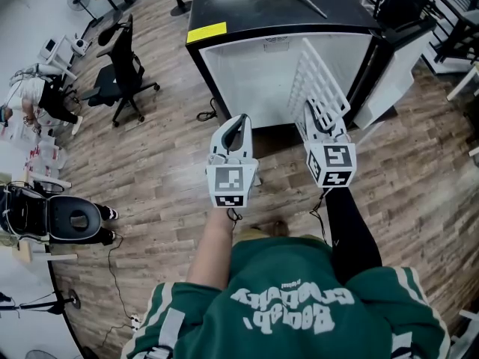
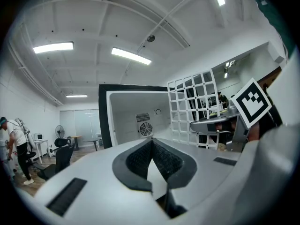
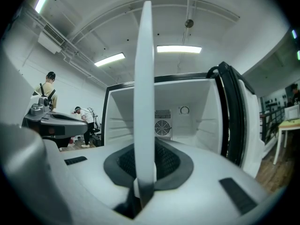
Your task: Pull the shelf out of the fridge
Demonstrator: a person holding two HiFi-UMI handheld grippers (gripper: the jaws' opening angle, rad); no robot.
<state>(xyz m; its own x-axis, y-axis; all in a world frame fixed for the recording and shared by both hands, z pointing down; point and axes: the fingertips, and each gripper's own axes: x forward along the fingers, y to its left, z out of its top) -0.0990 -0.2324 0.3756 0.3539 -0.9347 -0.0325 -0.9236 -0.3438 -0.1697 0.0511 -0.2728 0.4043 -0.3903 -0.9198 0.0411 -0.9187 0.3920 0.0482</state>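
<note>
A green sweatshirt [image 1: 299, 298] fills the bottom of the frame; above it, at centre, the left gripper [image 1: 239, 122] is clenched on nothing, while the right gripper [image 1: 317, 118] grasps the white shelf [image 1: 318, 77], which stands on edge at the open fridge [image 1: 251, 81], upper centre

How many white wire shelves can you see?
1. The white wire grid shelf stands on edge in front of the open black fridge, clamped in the right gripper. No other shows inside the fridge.

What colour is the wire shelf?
White; the shelf shows best in the head view.
</note>
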